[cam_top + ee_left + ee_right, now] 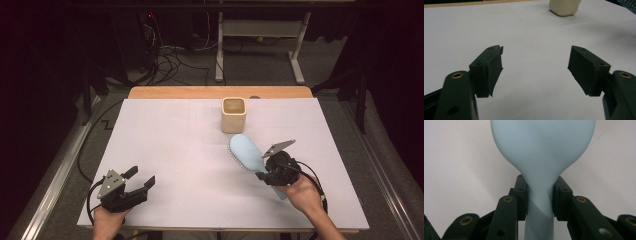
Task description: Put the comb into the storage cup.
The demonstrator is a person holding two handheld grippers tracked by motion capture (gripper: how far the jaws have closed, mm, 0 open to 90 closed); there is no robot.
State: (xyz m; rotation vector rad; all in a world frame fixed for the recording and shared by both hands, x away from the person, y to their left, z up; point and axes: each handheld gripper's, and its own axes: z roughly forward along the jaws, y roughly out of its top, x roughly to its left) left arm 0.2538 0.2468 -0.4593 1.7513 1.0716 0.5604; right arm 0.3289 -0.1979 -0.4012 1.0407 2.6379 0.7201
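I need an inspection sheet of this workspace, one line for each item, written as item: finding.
Surface: white sheet on a wooden table; no marks or spills seen.
Job's things: light blue hairbrush held by its neck, head pointing toward the beige square cup, bristles facing left; cup stands upright near the far edge.
Clutter: nothing seen.
Grippers: right gripper shut on the hairbrush; left gripper open, holding nothing, low over the near left of the sheet.
Cables: black cables trail from both grippers; more lie tangled on the floor behind the table.
Surroundings: dark room, grey floor, white table frame behind.
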